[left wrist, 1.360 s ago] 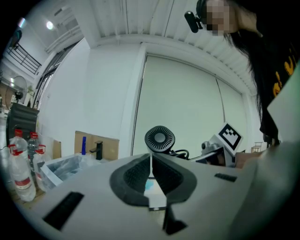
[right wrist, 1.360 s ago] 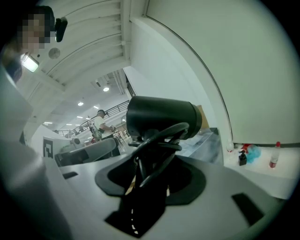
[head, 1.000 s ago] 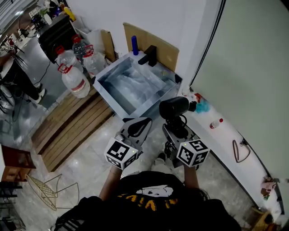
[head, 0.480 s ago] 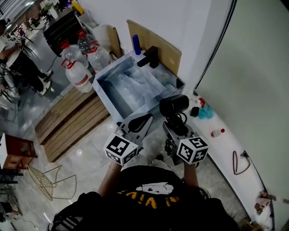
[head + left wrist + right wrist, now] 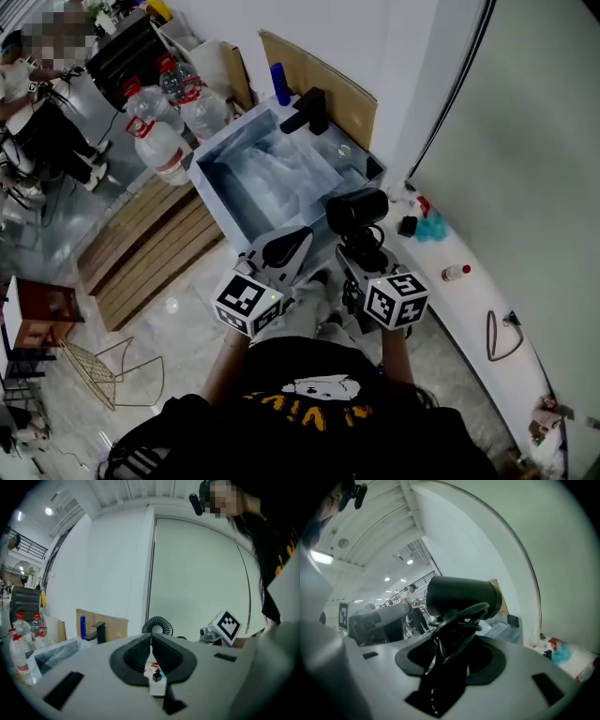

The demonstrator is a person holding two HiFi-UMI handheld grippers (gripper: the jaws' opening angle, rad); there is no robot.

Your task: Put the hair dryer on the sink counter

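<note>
Starting far to the left of the left gripper [image 5: 286, 248]: clear water jugs [image 5: 159, 150] with red caps, standing on the floor next to wooden slats [image 5: 141, 258].

Left gripper: shut up tight, pads [image 5: 138, 653] meeting face to face, nothing pinched between them. Held just left of the right gripper [image 5: 361, 251], level with it, not touching it.

Ahead of both grippers, a little to the left: a square sink [image 5: 214, 187] with a black faucet [image 5: 307, 112] at its far rim and a blue bottle [image 5: 279, 89] just beyond that.

Right gripper: clamped on the hair dryer [image 5: 356, 208] by its handle, jaws standing partly apart with the handle filling the gap. Black cord [image 5: 459, 620] wound round the handle and caught between the pads as well. Dryer barrel rising past the fingertips, lying crosswise to the jaws. Dryer carried in the air near the sink's front right corner, resting on nothing.

Right of the right gripper: a long white table [image 5: 469, 300] along the wall, dryer not on it. On the table, nearest first: a small black item [image 5: 407, 226], something teal [image 5: 431, 227], then a small bottle [image 5: 456, 273] with a red cap lying on its side.
</note>
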